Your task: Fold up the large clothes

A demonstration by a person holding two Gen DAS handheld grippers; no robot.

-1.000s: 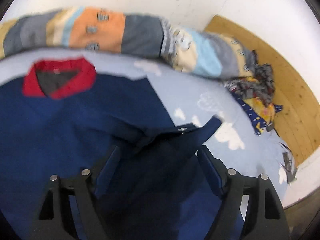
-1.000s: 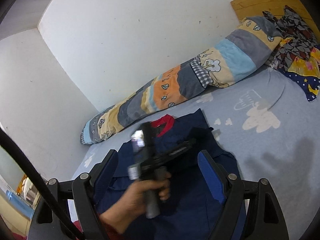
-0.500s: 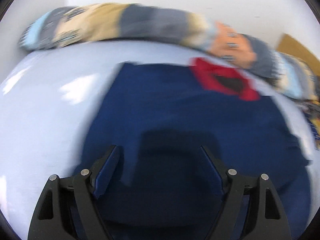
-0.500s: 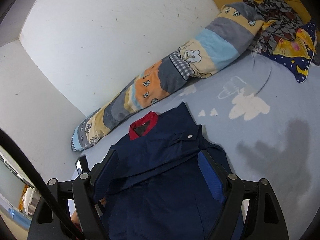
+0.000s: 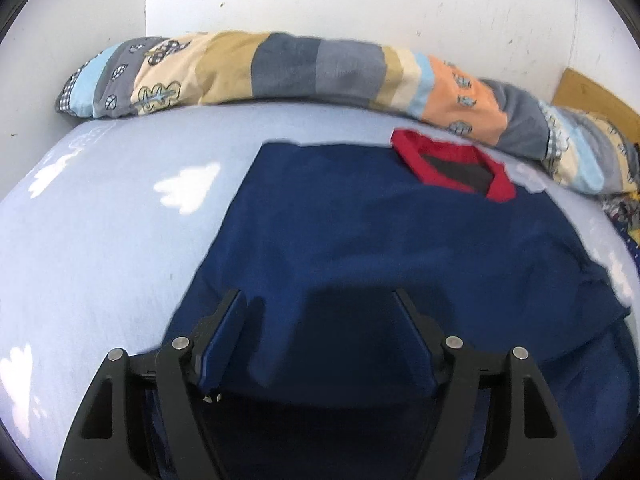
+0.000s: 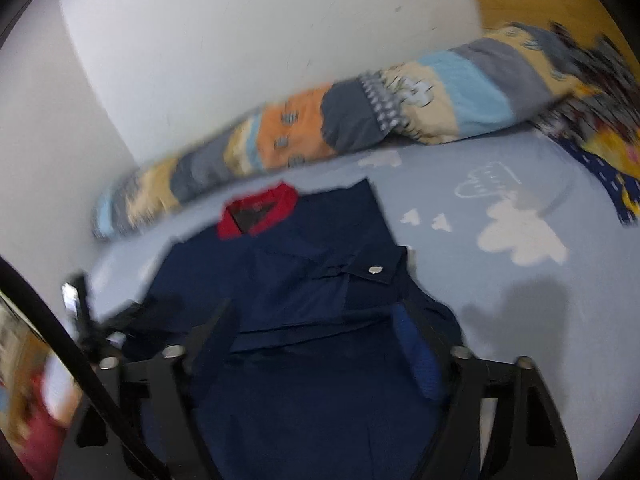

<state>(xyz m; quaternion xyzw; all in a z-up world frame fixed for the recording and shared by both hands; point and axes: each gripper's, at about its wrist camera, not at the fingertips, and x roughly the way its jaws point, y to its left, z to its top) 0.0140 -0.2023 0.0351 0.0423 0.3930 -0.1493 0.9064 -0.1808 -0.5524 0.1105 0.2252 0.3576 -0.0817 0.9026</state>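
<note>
Navy jacket [image 5: 392, 248] flat on bed [image 5: 112, 240], sleeve tucked across for folding; left claw [image 5: 320, 312] and right claw [image 6: 316, 320] both spread, narrowing, over lower cloth, pinching nothing.

Navy jacket [image 5: 380, 248] lay flat on the bed, red collar [image 5: 452, 164] at the far end near the wall. One sleeve [image 6: 320, 276] was folded across the body, its cuff snap [image 6: 375, 269] facing up.

One navy jacket [image 5: 400, 248], one patchwork bolster [image 5: 304, 68], two grippers.
</note>
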